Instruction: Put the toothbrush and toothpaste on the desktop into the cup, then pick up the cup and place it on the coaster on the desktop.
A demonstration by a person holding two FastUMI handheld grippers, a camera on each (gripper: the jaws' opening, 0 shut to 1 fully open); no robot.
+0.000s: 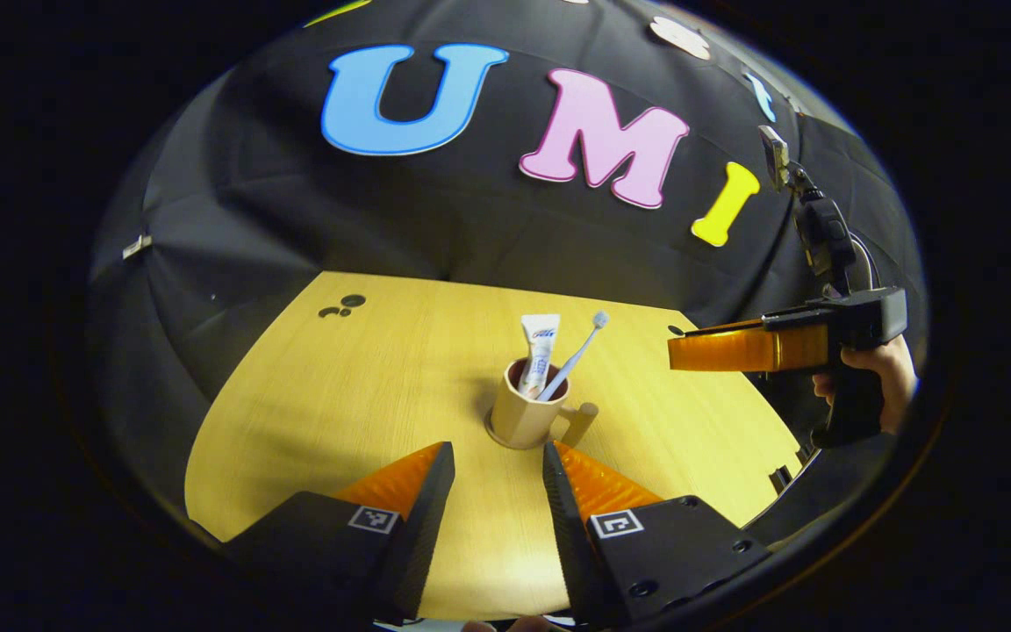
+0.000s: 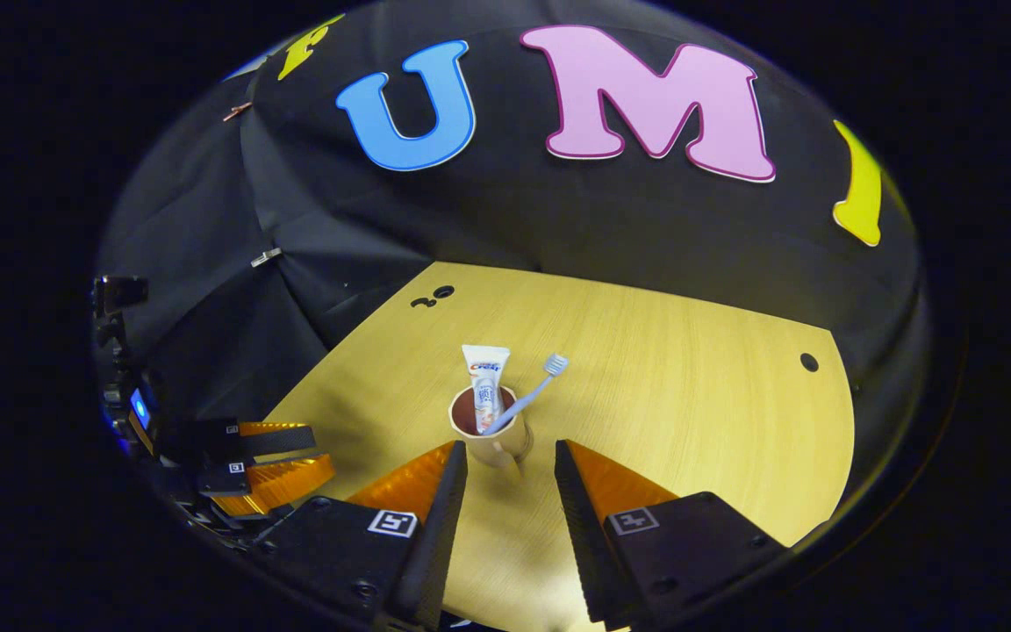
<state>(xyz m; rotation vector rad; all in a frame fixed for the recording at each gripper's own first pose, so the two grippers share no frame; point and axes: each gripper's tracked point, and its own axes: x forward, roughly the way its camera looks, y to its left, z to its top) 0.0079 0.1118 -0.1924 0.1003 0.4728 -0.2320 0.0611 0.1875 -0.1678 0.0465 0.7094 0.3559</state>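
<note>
Pale wood made up the surface (image 1: 365, 395), backed by black cloth. In the left gripper view, the left gripper (image 1: 498, 456) hung with its jaws wide and holding nothing, just short of the cup (image 1: 525, 411). That cup stood upright mid-surface, its handle toward the right, with the toothpaste (image 1: 539, 351) and toothbrush (image 1: 577, 353) standing in it. Further right, the right gripper (image 1: 677, 349) hovered above the surface in a hand (image 1: 876, 376); its own view showed its jaws wide, empty, near the cup.
</note>
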